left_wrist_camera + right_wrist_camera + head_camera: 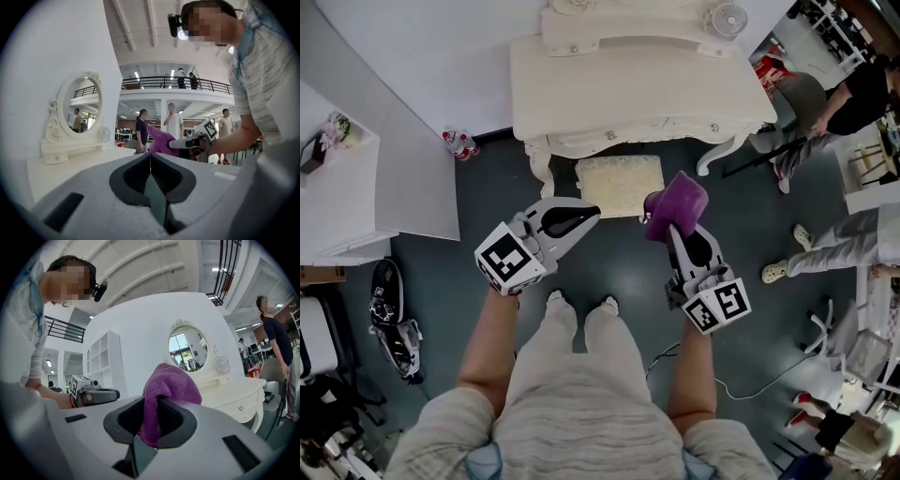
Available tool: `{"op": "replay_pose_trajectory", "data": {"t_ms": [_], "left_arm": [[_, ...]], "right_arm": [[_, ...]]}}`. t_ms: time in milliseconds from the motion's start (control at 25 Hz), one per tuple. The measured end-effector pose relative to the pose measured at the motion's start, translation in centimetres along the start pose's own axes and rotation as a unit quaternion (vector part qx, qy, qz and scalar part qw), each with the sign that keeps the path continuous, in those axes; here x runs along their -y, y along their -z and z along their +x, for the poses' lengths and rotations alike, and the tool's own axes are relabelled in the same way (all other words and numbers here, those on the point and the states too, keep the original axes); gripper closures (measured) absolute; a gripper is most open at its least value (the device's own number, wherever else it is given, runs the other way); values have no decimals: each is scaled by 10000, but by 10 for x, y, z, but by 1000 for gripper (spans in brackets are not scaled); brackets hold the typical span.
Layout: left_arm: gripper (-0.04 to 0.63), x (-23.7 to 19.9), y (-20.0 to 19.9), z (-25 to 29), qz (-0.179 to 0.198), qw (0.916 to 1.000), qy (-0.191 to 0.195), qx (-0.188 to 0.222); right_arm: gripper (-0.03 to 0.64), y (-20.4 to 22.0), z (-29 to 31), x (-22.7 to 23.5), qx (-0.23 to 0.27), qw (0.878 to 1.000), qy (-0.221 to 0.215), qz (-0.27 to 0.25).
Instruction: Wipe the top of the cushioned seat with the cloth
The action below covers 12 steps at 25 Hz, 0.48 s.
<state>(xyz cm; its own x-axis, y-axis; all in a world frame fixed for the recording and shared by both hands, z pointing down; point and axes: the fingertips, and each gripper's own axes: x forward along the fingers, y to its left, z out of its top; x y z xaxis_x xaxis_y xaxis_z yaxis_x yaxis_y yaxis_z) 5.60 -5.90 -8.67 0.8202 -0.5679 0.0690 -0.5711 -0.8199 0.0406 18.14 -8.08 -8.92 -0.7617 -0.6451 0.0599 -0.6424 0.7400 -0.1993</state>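
Observation:
A cream cushioned seat [620, 185] stands on the dark floor, partly under the white dressing table [628, 84]. My right gripper [669, 223] is shut on a purple cloth [675, 204], which bulges out over the jaw tips just to the right of the seat's near right corner. In the right gripper view the purple cloth [166, 392] is pinched between the jaws. My left gripper [592, 214] is shut with nothing in it and hovers at the seat's near left corner. The left gripper view shows my right gripper [190, 140] with the cloth [160, 140] across from it.
The dressing table carries an oval mirror [81, 108] and a small fan [727, 19]. White shelving [356, 178] stands at the left, with bottles [459, 143] by the wall and a bag [392, 314] on the floor. People [848, 103] stand at the right.

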Motion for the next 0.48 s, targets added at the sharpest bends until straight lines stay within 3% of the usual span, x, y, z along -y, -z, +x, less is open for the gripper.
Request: {"op": "replay_pose_trajectory", "data": {"t_ms": [200, 480], "left_arm": [[581, -25, 47, 20, -26, 9999, -139, 15], [581, -46, 147, 59, 5, 10000, 12, -28]], "right_arm": [[561, 46, 17, 32, 0, 10000, -47, -25], [561, 135, 44, 81, -74, 9999, -62, -91]]}}
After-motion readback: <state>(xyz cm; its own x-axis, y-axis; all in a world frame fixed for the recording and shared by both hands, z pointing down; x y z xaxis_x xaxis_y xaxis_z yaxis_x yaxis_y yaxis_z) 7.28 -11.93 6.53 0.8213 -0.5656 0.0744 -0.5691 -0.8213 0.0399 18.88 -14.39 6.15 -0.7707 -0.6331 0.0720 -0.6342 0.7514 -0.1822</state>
